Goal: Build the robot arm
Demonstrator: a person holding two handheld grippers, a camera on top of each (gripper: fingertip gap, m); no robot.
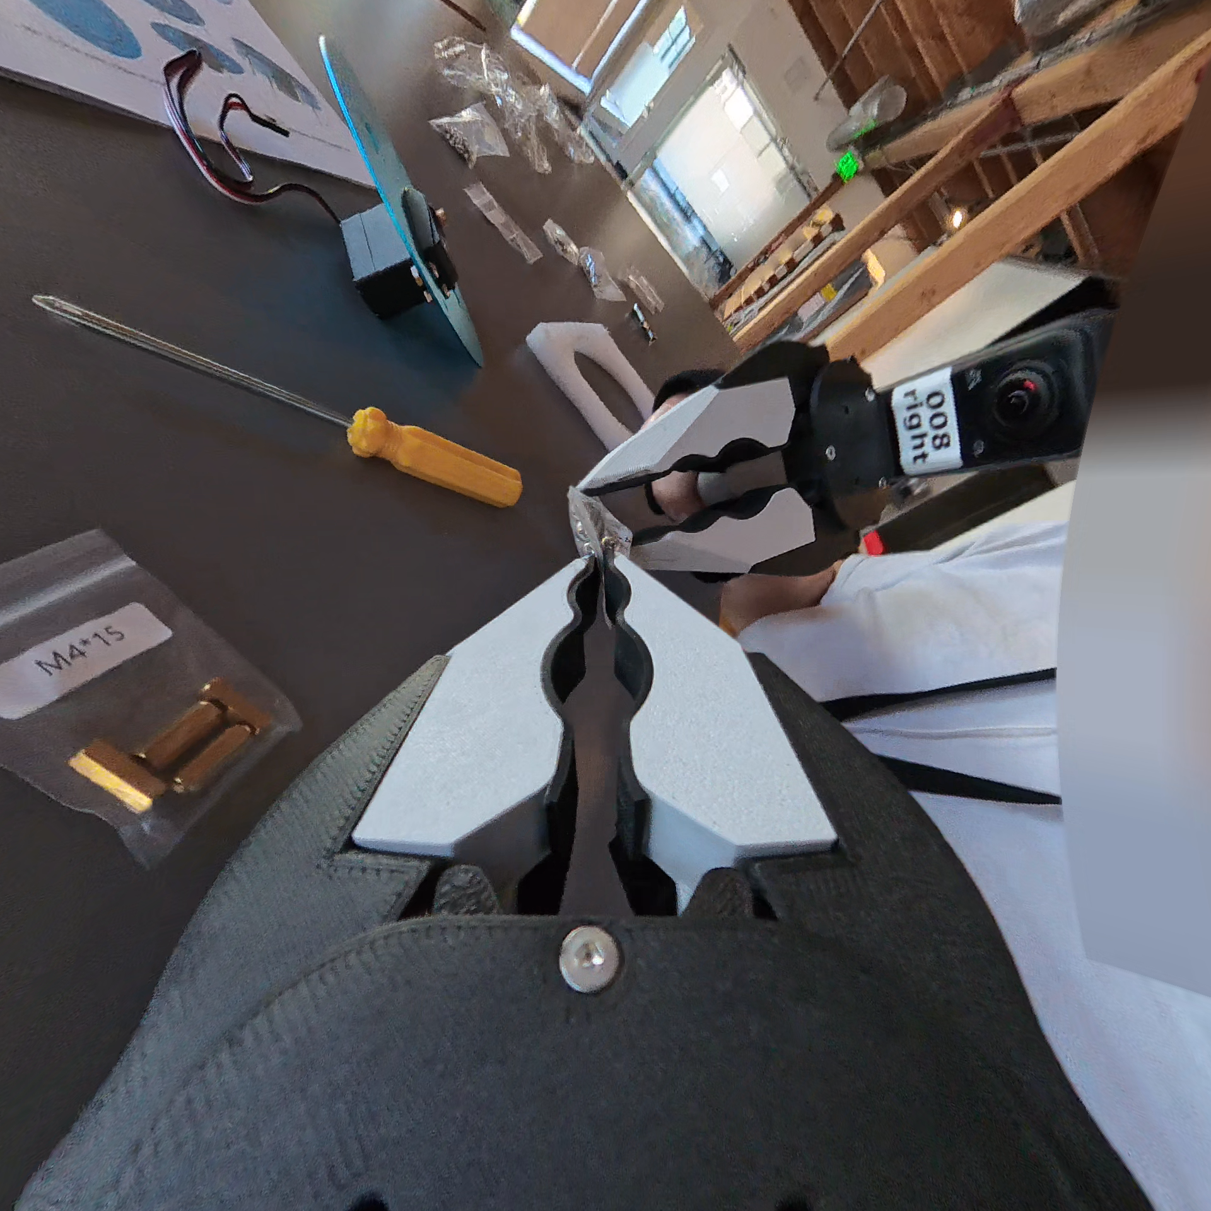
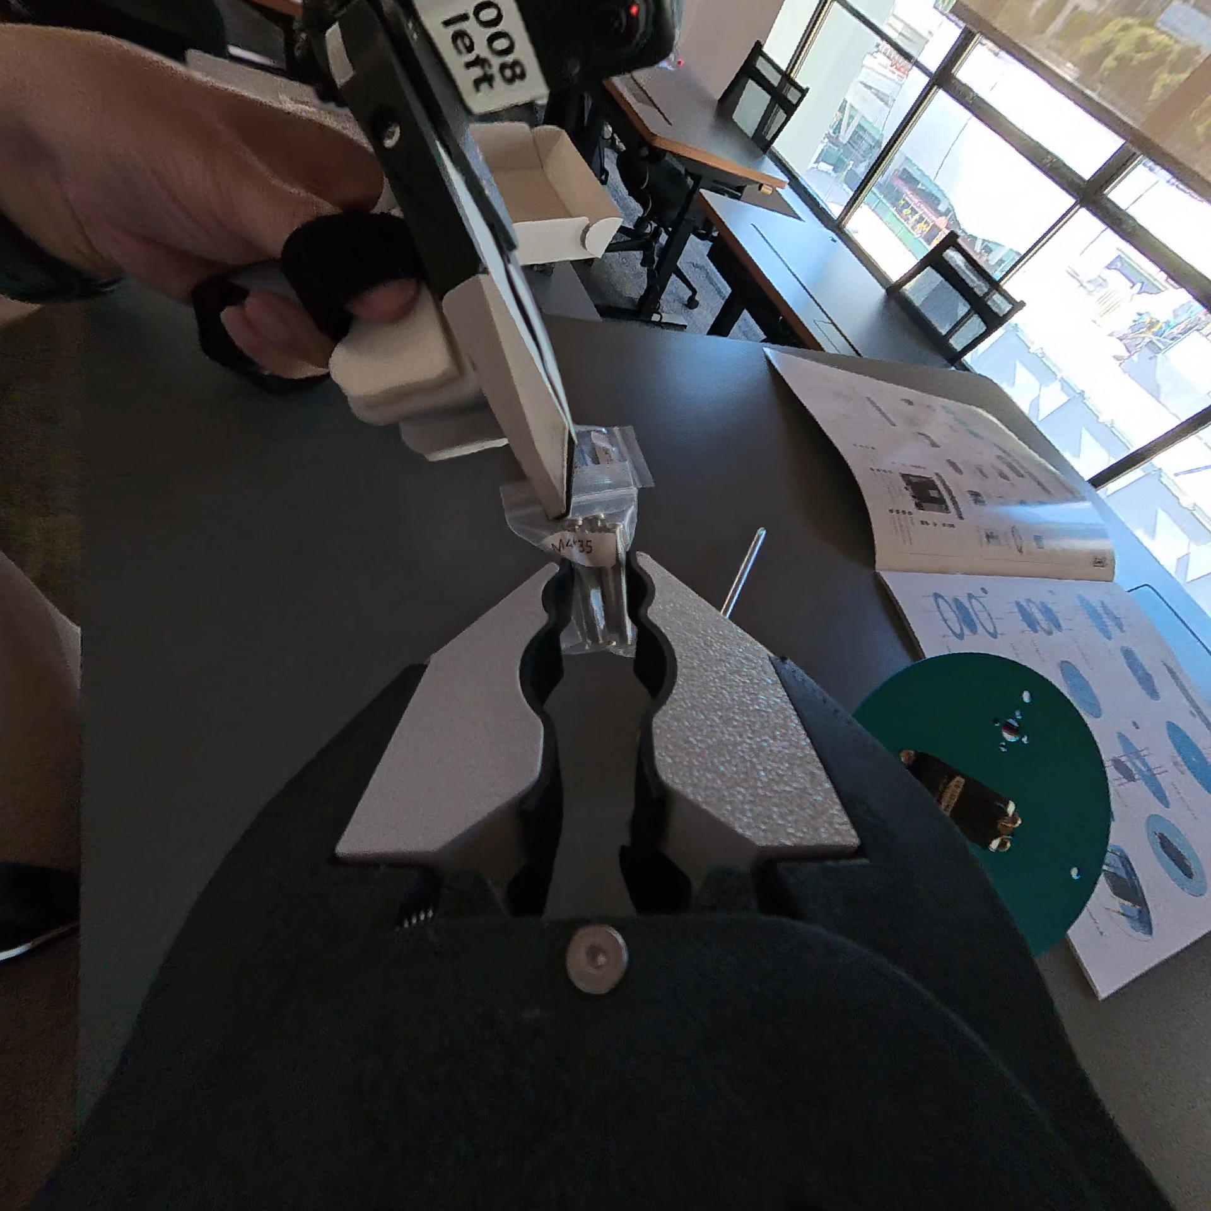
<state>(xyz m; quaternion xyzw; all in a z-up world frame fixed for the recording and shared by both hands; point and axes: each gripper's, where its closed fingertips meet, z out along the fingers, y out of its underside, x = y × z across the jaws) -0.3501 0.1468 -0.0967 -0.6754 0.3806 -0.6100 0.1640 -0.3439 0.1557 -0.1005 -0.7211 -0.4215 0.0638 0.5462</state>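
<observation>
A small clear bag of long silver screws (image 2: 599,590) with a white label is held in the air between both grippers, above the dark table (image 2: 327,524). My right gripper (image 2: 596,573) is shut on the bag's lower part, with the screws between its fingertips. My left gripper (image 2: 569,508) comes down from above and is shut on the bag's upper part. In the left wrist view my left gripper (image 1: 601,569) pinches the bag (image 1: 592,524) at its tips, and the right gripper (image 1: 599,518) grips it from the right.
On the table lie a yellow-handled screwdriver (image 1: 432,455), a teal disc with a black servo (image 2: 983,773), a bag of brass standoffs (image 1: 131,708), a white foam piece (image 1: 590,380), several small clear bags (image 1: 498,98) and an open booklet (image 2: 950,472). A white box (image 2: 550,190) stands behind. Only a small space, under 4 cm, lies between the two pairs of fingers. The yellow-handled screwdriver (image 1: 432,455) is about 6 centimeters from my right fingertips.
</observation>
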